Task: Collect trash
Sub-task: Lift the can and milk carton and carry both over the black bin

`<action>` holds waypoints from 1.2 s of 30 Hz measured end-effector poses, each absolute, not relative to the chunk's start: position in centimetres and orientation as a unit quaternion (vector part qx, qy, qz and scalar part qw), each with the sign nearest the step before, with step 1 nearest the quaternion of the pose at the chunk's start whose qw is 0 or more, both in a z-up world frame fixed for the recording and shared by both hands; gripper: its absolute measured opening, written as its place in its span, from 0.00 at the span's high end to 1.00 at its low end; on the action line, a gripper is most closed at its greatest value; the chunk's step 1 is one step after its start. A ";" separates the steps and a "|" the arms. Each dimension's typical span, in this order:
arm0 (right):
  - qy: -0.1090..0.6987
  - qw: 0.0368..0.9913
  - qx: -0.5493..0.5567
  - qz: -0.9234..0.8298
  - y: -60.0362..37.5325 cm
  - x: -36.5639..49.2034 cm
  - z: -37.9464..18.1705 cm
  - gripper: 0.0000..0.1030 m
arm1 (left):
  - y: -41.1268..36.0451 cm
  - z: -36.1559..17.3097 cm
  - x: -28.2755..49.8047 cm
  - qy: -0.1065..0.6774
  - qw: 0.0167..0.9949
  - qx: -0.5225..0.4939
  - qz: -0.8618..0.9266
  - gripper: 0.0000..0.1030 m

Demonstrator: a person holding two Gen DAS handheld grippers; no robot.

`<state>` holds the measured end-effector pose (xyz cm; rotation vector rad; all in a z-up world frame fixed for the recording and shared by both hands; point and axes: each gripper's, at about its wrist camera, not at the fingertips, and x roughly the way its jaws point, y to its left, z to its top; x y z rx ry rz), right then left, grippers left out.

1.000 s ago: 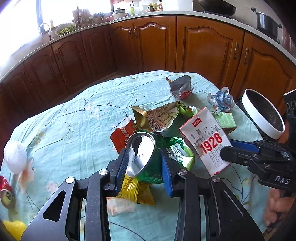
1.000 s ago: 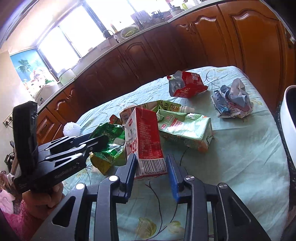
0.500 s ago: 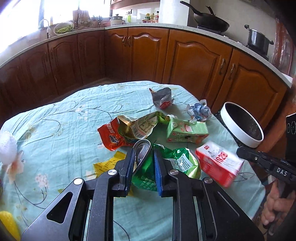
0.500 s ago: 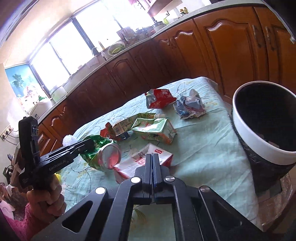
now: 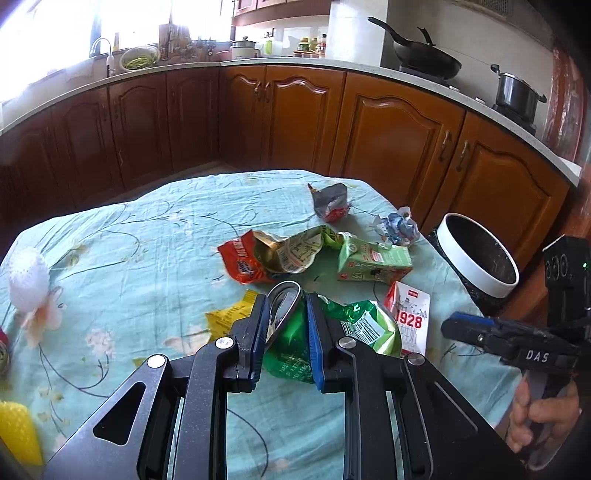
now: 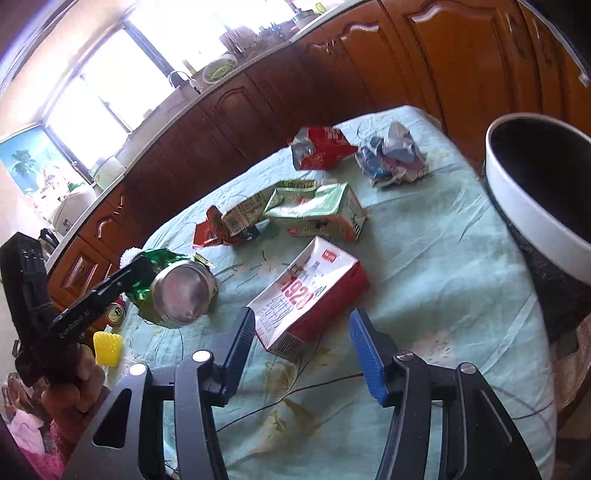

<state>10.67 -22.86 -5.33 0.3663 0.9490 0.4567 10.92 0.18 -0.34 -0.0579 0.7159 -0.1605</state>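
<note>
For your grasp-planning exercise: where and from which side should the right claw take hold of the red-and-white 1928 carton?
Grip the 1928 carton across its two long sides at mid-length, descending from above: it lies flat, broad face up.

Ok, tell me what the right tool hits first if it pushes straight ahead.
Probably the red-and-white 1928 carton, lying on its side just ahead of the open right tool; depth is uncertain.

light: bright daylight | windows [image 5: 48, 33]: blown out | edges: fisheye-bent, dark | right view: blurred
</note>
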 end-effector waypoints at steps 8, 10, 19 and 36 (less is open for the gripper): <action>0.462 0.856 0.171 0.156 -18.5 12.3 -6.2 0.20 | 4.3 0.4 10.6 0.336 0.939 -0.058 -0.047 0.82; 0.462 0.864 0.145 0.136 -17.7 12.9 -6.3 0.20 | 4.6 0.2 10.7 0.338 0.938 -0.063 -0.047 0.82; 0.458 0.869 0.103 0.154 -20.1 11.3 -6.2 0.52 | 3.5 0.0 10.4 0.338 0.936 -0.062 -0.076 0.82; 0.402 0.894 0.163 0.112 -32.2 8.7 -1.6 0.54 | -5.9 0.3 11.5 0.344 0.923 -0.044 -0.169 0.82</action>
